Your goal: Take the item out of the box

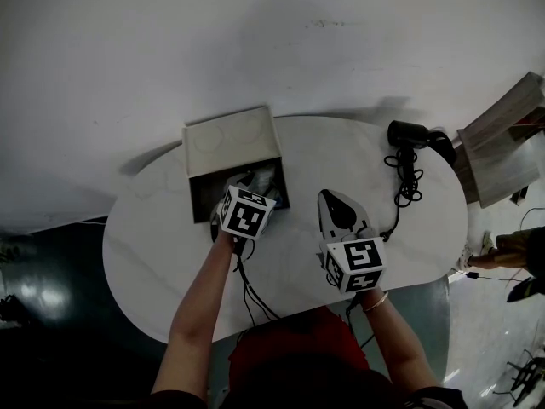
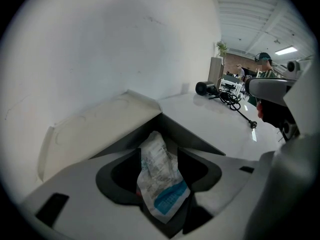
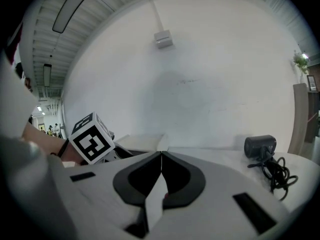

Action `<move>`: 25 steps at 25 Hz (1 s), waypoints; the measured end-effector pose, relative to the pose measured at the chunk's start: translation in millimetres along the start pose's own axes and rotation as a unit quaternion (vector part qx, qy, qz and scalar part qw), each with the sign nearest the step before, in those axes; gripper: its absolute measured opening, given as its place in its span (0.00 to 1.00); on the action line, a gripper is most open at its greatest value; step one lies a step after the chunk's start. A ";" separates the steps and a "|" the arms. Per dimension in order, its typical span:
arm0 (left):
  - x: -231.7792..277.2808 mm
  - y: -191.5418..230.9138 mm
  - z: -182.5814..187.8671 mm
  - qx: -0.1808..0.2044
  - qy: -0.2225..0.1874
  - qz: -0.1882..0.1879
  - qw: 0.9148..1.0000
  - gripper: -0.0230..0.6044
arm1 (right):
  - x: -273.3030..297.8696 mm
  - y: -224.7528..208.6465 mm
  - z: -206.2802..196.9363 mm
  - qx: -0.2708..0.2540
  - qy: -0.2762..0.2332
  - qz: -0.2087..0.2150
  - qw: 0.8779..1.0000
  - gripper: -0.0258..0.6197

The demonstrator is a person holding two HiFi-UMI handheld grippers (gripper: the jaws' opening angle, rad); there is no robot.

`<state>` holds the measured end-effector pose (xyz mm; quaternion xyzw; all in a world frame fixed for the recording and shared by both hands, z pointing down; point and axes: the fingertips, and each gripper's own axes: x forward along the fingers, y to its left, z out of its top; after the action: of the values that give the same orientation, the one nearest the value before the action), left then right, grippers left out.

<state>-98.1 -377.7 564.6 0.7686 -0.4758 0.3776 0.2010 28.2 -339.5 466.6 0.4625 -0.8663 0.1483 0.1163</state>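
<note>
**Q:** Status of grippers, pls.

**A:** My left gripper [image 2: 159, 151] is clamped on the packet [image 2: 160, 179]. Both dark pads pinch it mid-body. My right gripper [image 3: 161, 156] has its jaws pressed together w/ nothing between them. It rests on the table [image 1: 153, 245], well apart from the box [image 1: 194, 196], to its right.

**Q:** Where's the item rel. to the box?

**A:** Between my left jaws, which reach into the box mouth in the head view. The dark inner walls show behind the packet in the left gripper view, so I judge it not yet clear of the rim.

**Q:** Orientation?

**A:** Long axis runs along the jaws. The blue-banded end sits back near the gripper's throat, and the white crumpled end points fwd into the box toward the lid flap [image 1: 232, 139]. The flap stands open on the far side. The way out is therefore up and back toward me, not fwd. The left gripper has the grip, so no handover is req'd.

**Q:** Materials?

**A:** Packet: thin film or paper pouch, creased, white w/ fine print and a blue band. It looks limp and light, so I expect it to flex, not resist. Box: pale card outside, dark inside, square-cornered. Table: smooth white oval top.

**Q:** Anything else on the table?

**A:** Black hair dryer [image 1: 407, 133] w/ coiled cord [image 1: 407, 181] at the far right, well apart from the box.
</note>
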 end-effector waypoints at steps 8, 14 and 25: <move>12.0 0.3 -8.9 0.005 0.051 -0.009 0.999 0.39 | 7.5 -0.3 -3.7 -0.002 0.009 0.004 1.000 0.06; 17.2 -0.9 -13.4 0.001 0.081 -0.020 0.996 0.39 | 9.1 -0.2 -6.1 0.001 0.014 0.005 1.000 0.06; 21.8 -1.2 -14.9 -0.009 0.095 -0.035 0.995 0.39 | 9.2 2.9 -5.9 0.001 0.013 0.003 1.000 0.06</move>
<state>-97.1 -379.8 590.9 0.7433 -0.4308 0.4374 0.2657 21.1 -342.9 474.8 0.4583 -0.8660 0.1550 0.1266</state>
